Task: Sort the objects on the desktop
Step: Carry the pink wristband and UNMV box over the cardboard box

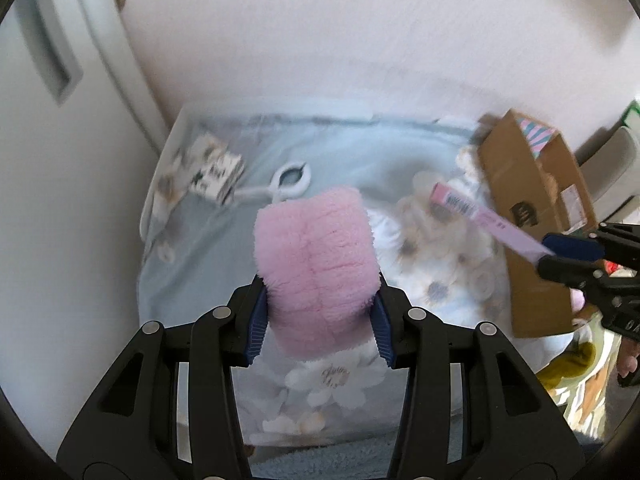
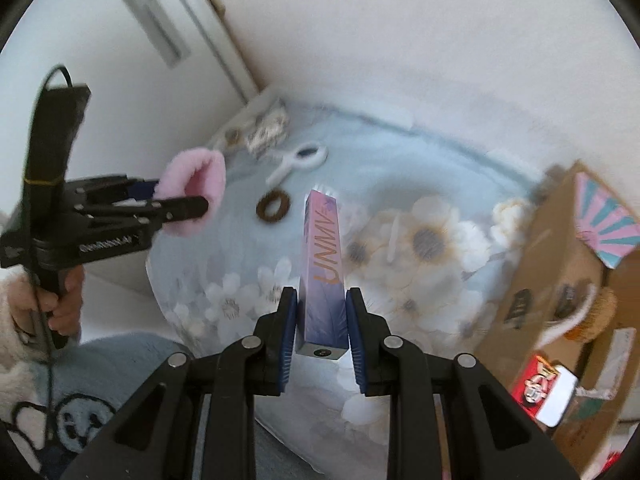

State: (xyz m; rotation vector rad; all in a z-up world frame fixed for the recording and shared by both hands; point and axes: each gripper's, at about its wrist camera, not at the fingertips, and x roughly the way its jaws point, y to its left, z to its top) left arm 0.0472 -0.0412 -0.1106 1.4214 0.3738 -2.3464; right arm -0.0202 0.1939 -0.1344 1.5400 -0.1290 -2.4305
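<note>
Pink muff [image 1: 316, 268]: fluffy plush. Slim box [image 2: 324, 264]: glossy printed card. Carton [image 1: 532, 216]: matt brown cardboard. Cloth [image 2: 400, 240]: soft floral fabric. Pads [image 2: 354, 332]: ribbed blue rubber. Mirror [image 2: 298, 162]: smooth white plastic.

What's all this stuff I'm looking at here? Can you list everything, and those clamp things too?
Fluffy scrunchie: one, pink, held above the cloth.
Slim box: one, pink-purple, held above the cloth.
Hand mirror: one, white, lying at the cloth's far side.
Ring: one, brown, on the cloth near the mirror.
Patterned small box: one, black-and-white, far left corner.
Floral cloth: one, pale blue with white flowers, covering the surface.
Cardboard box: one, brown, open, right side.
Red packet: one, inside the cardboard box.
Left gripper: black, shut on the scrunchie.
Right gripper: black, shut on the slim box.
</note>
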